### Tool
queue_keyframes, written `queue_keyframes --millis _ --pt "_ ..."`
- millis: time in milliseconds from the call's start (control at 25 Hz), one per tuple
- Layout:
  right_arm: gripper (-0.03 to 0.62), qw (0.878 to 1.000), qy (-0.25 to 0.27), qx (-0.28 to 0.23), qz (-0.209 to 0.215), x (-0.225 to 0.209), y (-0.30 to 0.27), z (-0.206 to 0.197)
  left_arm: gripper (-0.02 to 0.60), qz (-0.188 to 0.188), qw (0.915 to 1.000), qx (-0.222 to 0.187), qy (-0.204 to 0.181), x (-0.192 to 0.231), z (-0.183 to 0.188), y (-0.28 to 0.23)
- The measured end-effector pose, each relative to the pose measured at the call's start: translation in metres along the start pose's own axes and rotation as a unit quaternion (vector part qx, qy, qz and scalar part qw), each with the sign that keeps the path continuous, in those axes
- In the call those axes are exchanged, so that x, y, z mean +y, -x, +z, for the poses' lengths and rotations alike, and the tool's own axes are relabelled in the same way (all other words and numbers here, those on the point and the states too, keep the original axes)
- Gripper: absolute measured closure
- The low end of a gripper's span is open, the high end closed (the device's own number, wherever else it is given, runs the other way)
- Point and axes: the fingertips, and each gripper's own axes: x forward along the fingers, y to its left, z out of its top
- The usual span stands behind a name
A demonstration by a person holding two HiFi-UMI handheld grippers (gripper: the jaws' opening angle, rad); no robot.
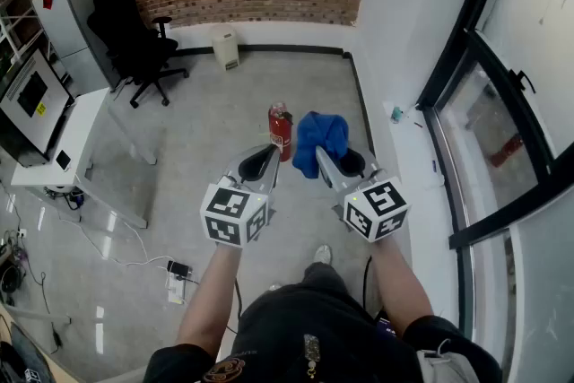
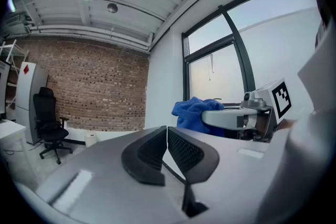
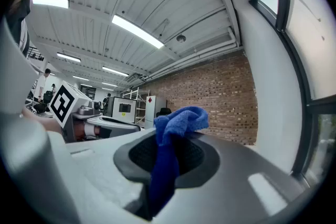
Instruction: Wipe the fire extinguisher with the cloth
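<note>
A red fire extinguisher (image 1: 281, 131) stands on the grey floor, seen in the head view between and beyond both grippers. My right gripper (image 1: 325, 157) is shut on a blue cloth (image 1: 321, 134), which bunches up above its jaws; in the right gripper view the blue cloth (image 3: 173, 141) hangs pinched between the dark pads. My left gripper (image 1: 266, 159) is shut with nothing in it, its pads touching at the gripper's tip (image 2: 167, 134). Both grippers are held level, side by side, just short of the extinguisher. From the left gripper view the cloth (image 2: 195, 110) and the right gripper (image 2: 239, 118) show to the right.
A black office chair (image 1: 134, 45) and a white desk (image 1: 63, 143) with a monitor stand at the left. A small white bin (image 1: 224, 47) sits against the brick wall. A glass wall with black frames (image 1: 466, 94) runs along the right. Cables and a power strip (image 1: 175, 269) lie on the floor.
</note>
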Motion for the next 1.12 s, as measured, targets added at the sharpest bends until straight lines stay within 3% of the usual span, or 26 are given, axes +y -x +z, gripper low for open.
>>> queue_keyframes --millis 800,1120 --pt "0.522 1.000 0.004 0.013 -0.005 -0.004 -0.004 -0.008 0.586 -0.001 1.0000 0.004 0.005 0.006 -0.007 -0.004" --pt "0.522 1.000 -0.005 0.018 -0.008 -0.026 -0.012 -0.010 0.586 -0.002 0.9998 0.017 0.007 0.011 -0.009 -0.024"
